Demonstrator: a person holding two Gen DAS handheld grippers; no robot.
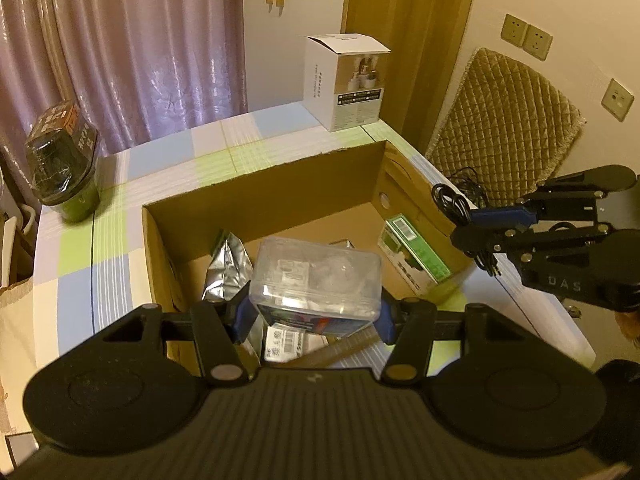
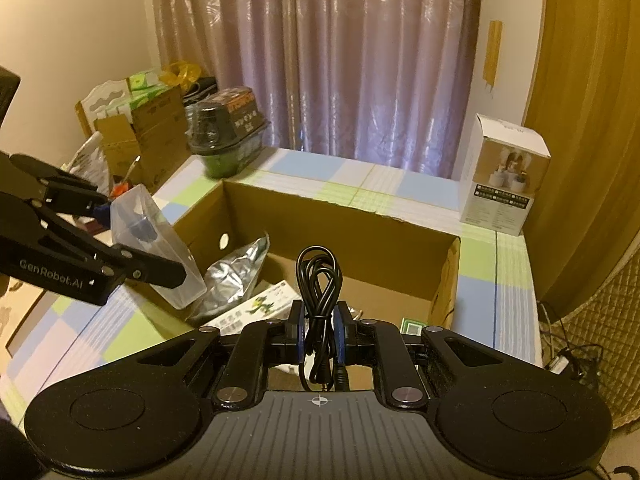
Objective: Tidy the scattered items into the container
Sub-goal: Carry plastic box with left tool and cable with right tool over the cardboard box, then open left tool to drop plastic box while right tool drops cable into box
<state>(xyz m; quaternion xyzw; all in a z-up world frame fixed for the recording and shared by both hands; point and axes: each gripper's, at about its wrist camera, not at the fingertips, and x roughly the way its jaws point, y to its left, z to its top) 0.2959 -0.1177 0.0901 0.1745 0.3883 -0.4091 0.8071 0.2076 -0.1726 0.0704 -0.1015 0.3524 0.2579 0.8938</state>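
We have 2 items in hand over the cardboard box (image 1: 256, 184), which fills the middle of both frames. The left gripper (image 1: 314, 312) is partway open, its blue pads pressed on the 2 short sides of a clear plastic case (image 1: 316, 276) at lower centre of the left view. We judge the case stiff, light and slick, so a squeeze on its flat walls near the middle should keep it from twisting out. The right gripper (image 2: 319, 336) is closed tight on a coiled black cable (image 2: 318, 280) at lower centre of the right view. The cable is soft and floppy; its plug ends dangle below the pads, so we grip across the bundled loops. A foil pouch (image 2: 236, 276) and a green carton (image 1: 416, 256) already lie inside.
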